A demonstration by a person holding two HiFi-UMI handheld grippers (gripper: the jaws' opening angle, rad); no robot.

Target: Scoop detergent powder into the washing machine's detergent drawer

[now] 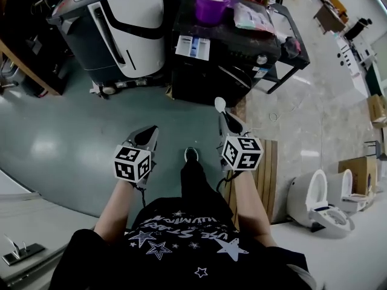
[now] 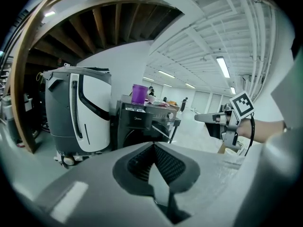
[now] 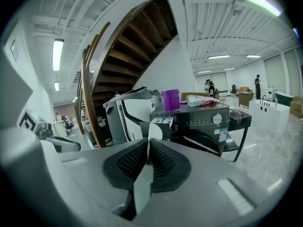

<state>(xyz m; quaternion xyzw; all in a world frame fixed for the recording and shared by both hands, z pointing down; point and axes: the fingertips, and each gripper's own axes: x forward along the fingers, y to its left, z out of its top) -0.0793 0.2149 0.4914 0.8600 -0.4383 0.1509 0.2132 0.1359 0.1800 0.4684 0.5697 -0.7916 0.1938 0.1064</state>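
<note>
The black washing machine (image 1: 227, 62) stands ahead of me, with its detergent drawer (image 1: 193, 47) pulled out at the top left. On its lid sit a purple cup (image 1: 211, 5) and a detergent bag (image 1: 254, 18). My right gripper (image 1: 230, 118) is shut on a white scoop (image 1: 221, 104), which juts forward and shows edge-on between the jaws (image 3: 154, 132). My left gripper (image 1: 148, 135) is shut and holds nothing. Both hang over the floor, well short of the machine. The right gripper view shows the machine (image 3: 208, 122), drawer (image 3: 160, 123) and cup (image 3: 170, 100).
A tall white and grey appliance (image 1: 121, 29) stands left of the machine, beside a wooden staircase (image 3: 118, 46). A wooden pallet (image 1: 267, 168), two white toilets (image 1: 320, 201) and a cardboard box (image 1: 357, 171) lie to my right. My shoe (image 1: 191, 154) is between the grippers.
</note>
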